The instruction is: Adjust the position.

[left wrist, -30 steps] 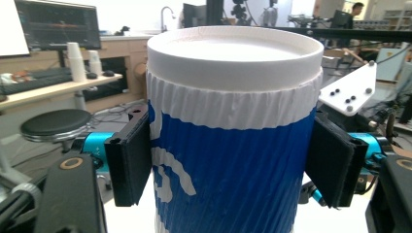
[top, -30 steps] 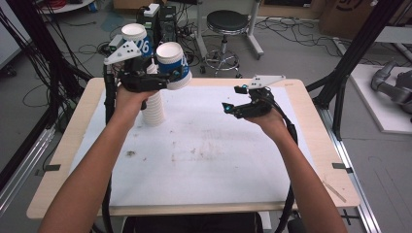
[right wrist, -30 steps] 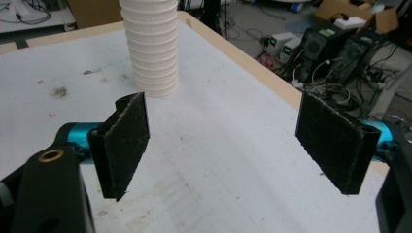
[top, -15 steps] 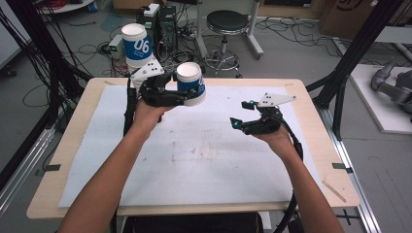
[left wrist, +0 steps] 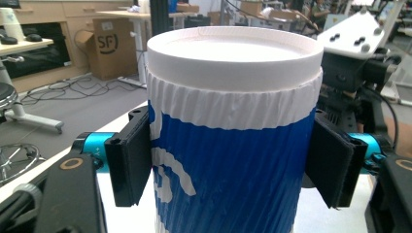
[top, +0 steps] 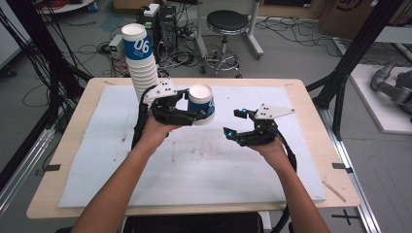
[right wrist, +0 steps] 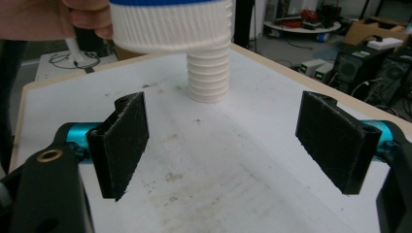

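Between black fingers (left wrist: 130, 162) — ribbed cup (left wrist: 233, 145) (paper)

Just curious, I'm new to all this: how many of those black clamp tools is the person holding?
2: the left gripper clamps a blue-and-white paper cup above the table; the right gripper is open, holding nothing, beside it.

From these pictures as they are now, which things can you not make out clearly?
- Bottom of the held cup, left gripper view: cut off by the lower edge.
- The cup's full printed number, high view: the left gripper covers part of it.
- Top of the cup stack, right gripper view: hidden behind the held cup.
- Foot of the stack, high view: hidden behind the left gripper.
- Marks on the white mat: too small to identify.
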A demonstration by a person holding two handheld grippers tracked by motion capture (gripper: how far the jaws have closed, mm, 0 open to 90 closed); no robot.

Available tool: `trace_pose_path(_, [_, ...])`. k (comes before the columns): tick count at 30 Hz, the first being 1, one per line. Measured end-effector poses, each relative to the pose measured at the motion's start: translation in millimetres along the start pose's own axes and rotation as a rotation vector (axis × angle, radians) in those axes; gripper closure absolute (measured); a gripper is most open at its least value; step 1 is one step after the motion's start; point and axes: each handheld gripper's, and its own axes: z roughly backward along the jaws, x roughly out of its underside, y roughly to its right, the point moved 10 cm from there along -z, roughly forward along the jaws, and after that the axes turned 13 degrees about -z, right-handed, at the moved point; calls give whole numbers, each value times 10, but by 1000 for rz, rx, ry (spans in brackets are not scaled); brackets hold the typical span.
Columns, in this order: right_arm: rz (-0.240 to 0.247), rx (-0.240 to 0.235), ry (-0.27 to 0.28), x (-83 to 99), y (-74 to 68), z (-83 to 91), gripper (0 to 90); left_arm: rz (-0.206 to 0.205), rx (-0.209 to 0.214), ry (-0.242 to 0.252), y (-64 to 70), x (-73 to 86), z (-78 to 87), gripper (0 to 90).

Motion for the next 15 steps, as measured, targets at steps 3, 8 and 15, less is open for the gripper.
trace_pose_path(3, [7,-15,-9,15,-42,-45,199,0,8,-6,19,22,-24,269])
trace_pose_path(8, [-10,-47,9,-9,-86,-125,199,-8,46,-13,109,64,-124,269])
trace_pose_path(15, [-16,-98,5,-7,-157,-237,158,-14,111,-5,219,109,-222,271])
